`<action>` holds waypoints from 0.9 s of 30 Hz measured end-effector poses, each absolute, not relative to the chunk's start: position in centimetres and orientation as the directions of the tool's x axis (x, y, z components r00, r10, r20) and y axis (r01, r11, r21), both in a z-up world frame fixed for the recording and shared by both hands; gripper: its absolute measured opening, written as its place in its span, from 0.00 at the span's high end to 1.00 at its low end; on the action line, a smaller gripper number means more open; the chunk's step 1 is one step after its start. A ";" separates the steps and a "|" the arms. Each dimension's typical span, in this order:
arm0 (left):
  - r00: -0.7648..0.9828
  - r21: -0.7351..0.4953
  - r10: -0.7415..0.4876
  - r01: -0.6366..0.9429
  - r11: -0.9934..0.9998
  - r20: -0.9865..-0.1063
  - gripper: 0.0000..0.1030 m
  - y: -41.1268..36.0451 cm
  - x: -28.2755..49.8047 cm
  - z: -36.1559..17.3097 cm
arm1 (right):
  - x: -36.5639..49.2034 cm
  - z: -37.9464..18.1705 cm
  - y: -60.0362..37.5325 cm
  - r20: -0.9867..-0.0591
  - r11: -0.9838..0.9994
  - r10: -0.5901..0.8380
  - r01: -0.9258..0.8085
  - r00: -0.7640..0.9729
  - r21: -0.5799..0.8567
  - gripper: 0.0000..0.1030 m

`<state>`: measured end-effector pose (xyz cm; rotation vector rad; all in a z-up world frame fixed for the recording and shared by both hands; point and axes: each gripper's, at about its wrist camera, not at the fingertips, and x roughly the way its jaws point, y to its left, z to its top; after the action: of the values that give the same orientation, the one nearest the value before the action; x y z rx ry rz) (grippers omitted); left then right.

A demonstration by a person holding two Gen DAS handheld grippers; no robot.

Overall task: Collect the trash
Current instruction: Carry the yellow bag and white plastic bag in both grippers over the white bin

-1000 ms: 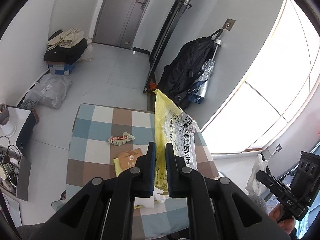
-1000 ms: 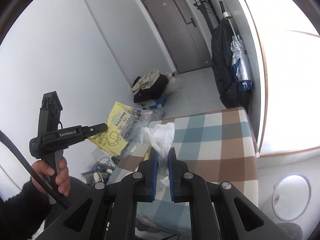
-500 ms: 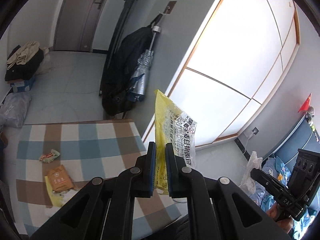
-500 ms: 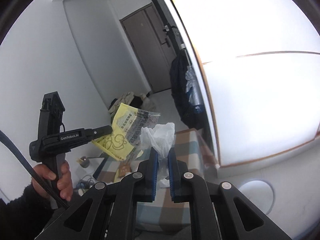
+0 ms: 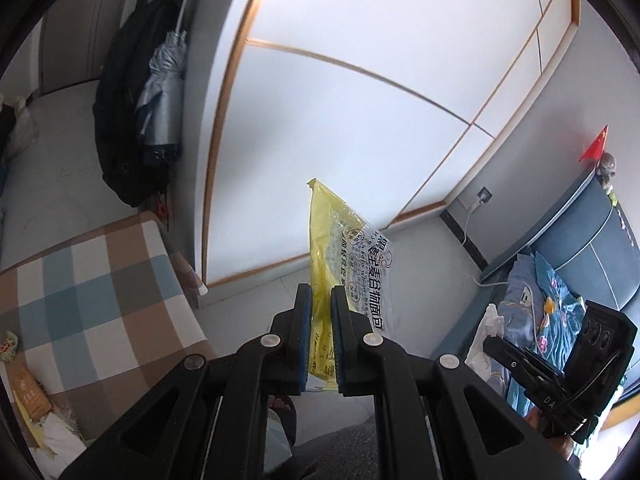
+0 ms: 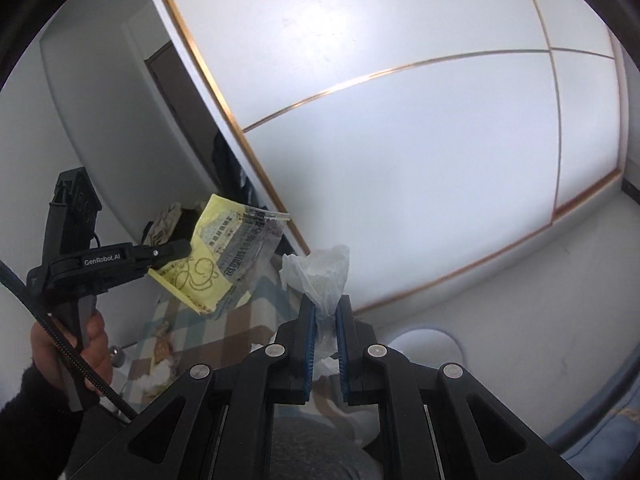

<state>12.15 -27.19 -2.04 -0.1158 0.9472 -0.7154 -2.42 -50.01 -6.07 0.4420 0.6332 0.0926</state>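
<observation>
Both tongs are clamped on trash and held up in the air, off the surface. Left tongs (image 5: 320,336) pinch the lower part of the yellow bread wrapper (image 5: 344,264), which stands up stiffly between the pads and leans a little to their right. Right tongs (image 6: 325,332) grip a crumpled white tissue (image 6: 318,272), its loose top bunching above the pads.

Judging by the task, this is the carry to wherever the trash goes; no bin is clearly visible, though a round white shape (image 6: 424,346) on the floor just beyond the right tongs may be one. To do it well, keep both grips firm, since the wrapper is slick and the tissue soft. Keep the two pairs apart so the wrapper does not brush the tissue loose.

Off to the left of the left tongs, the checked surface (image 5: 96,280) carries more litter: an orange packet (image 5: 30,394) and white scraps (image 5: 60,436) by the near edge. Farther off stand white sliding panels (image 5: 360,100).
</observation>
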 end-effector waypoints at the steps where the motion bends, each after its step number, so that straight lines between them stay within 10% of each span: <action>1: 0.354 -0.390 -0.603 0.515 0.764 -0.715 0.95 -28.1 12.5 -2.8 | -2.4 -6.8 -50.5 -0.562 0.900 0.213 0.063 0.800 0.430 0.91; 27: 0.047 -0.262 -0.317 0.456 0.851 -0.947 0.95 -40.8 18.1 -18.0 | 7.6 -29.7 -55.9 -0.766 0.717 0.404 0.347 0.501 0.605 0.88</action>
<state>18.09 -40.80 -17.97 0.1206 1.4058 -0.5918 7.62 -55.92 -29.70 0.8124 1.0788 0.0389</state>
